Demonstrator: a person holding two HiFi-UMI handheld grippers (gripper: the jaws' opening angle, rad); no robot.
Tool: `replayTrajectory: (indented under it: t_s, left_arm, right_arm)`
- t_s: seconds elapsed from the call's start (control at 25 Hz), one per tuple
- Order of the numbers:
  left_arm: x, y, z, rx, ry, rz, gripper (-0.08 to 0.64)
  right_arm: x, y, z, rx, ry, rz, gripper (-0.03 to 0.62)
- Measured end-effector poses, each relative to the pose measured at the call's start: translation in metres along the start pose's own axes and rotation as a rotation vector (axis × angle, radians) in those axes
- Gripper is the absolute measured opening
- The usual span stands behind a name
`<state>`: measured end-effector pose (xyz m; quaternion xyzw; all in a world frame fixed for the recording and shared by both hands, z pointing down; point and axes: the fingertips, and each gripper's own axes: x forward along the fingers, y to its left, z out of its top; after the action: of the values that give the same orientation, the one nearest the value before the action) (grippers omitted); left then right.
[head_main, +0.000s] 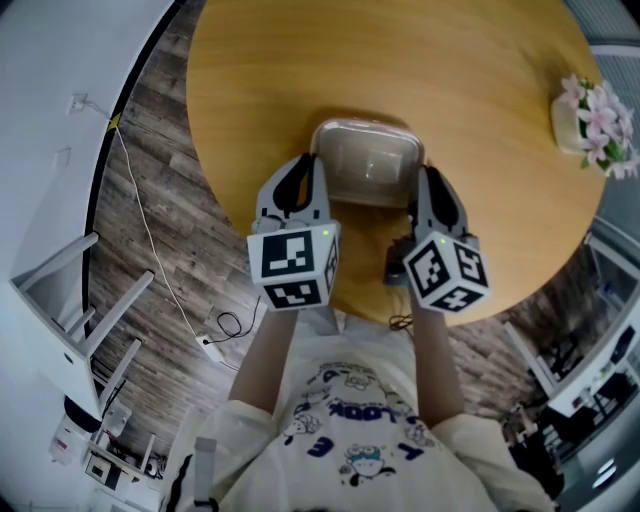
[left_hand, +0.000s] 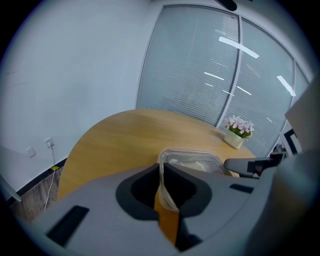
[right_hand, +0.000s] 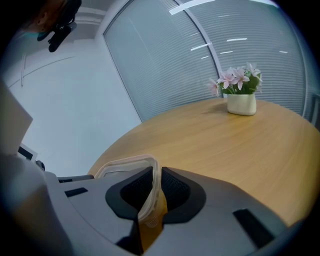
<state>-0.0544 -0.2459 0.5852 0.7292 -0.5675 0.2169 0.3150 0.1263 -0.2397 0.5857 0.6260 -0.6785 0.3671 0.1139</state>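
The container (head_main: 367, 160) pinched between the left claw (left_hand: 161, 170) and the right claw (right_hand: 155, 175) is clear, slightly cloudy plastic with a glossy rim. Both claws have matt grey plastic shells. The right claw's black pads (right_hand: 175, 187) look finely meshed. Beneath the claws, the counter (head_main: 400, 60) is smooth pale wood with a satin sheen. Ahead of the right claw, the cream pot (right_hand: 241, 104) looks smooth and matt.

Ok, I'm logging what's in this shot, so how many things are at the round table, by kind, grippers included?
Clear container: 1
Flower pot: 1
Grippers: 2, the left gripper and the right gripper, each shut on the container's rim
Total: 4
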Motion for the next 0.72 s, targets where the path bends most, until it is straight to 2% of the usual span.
replayTrajectory:
  t_s: [0.16,0.44,0.72]
  left_arm:
    - [-0.001,0.001,0.000,0.003,0.000,0.003,0.023]
    - [-0.007,-0.002,0.005,0.009,-0.009,0.005,0.020]
    - [-0.023,-0.006,0.026,0.022,-0.064,-0.003,0.020]
  right_arm:
    - [0.000,0.002,0.000,0.018,0.006,0.022,0.052]
    - [-0.007,0.004,0.005,0.001,-0.014,0.012,0.046]
    - [-0.022,0.016,0.027,-0.026,-0.070,0.027,0.046]
